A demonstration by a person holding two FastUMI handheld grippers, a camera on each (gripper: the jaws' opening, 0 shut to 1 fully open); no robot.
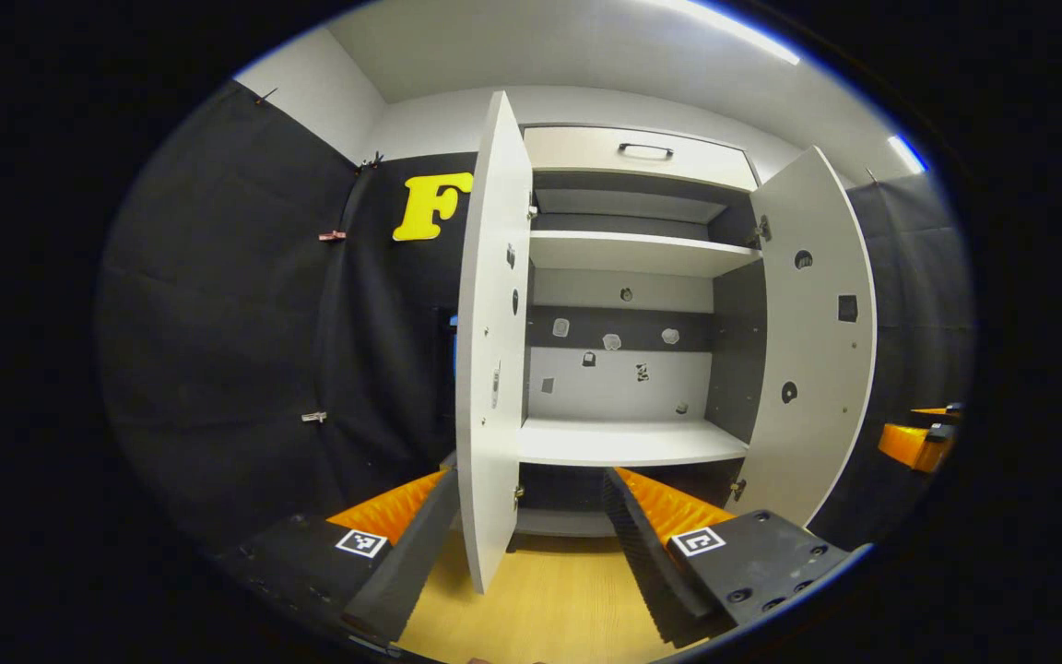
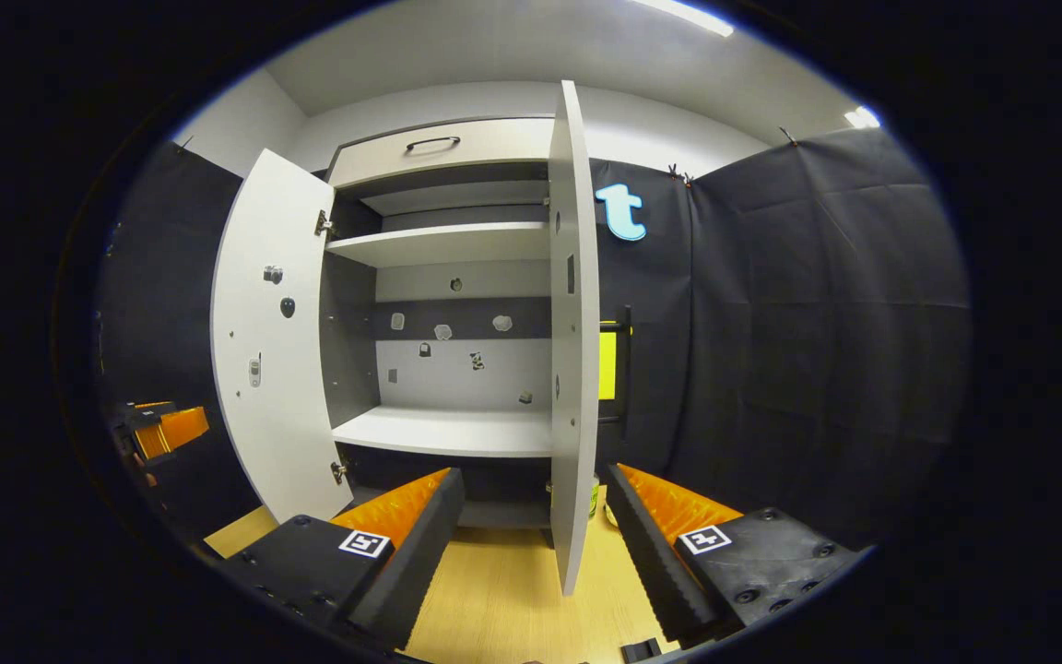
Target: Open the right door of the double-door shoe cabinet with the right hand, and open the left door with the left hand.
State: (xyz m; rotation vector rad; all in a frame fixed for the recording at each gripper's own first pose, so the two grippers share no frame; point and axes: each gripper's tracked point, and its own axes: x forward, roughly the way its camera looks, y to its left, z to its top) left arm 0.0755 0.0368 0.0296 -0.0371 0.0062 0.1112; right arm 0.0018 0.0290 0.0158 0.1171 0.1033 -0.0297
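Fingers came first from where I stood: the left gripper (image 1: 531, 544) had its jaws spread wide on either side of the free edge of the left door (image 1: 492, 350), not touching it as far as I could judge. The right gripper (image 2: 531, 544) was spread just as wide about the edge of the right door (image 2: 573, 341), also with a gap on both sides. Neither tool held anything.

Under them ran the wooden floor (image 1: 549, 599), and on it stood the shoe cabinet (image 1: 623, 304), close in front against the black booth wall. Both doors stood swung well out, edge-on to the gripper nearest each, so I judged the task done or all but done; what remained, at most, was drawing the tools clear.

The cabinet looked pale, with darker side panels inside. Two bare shelves (image 1: 628, 441) showed, small stickers or fittings dotted its back panel, and above the doors sat a closed drawer (image 1: 642, 155) with a dark handle. In the left gripper view the other gripper (image 1: 918, 441) showed far off beyond the right door.
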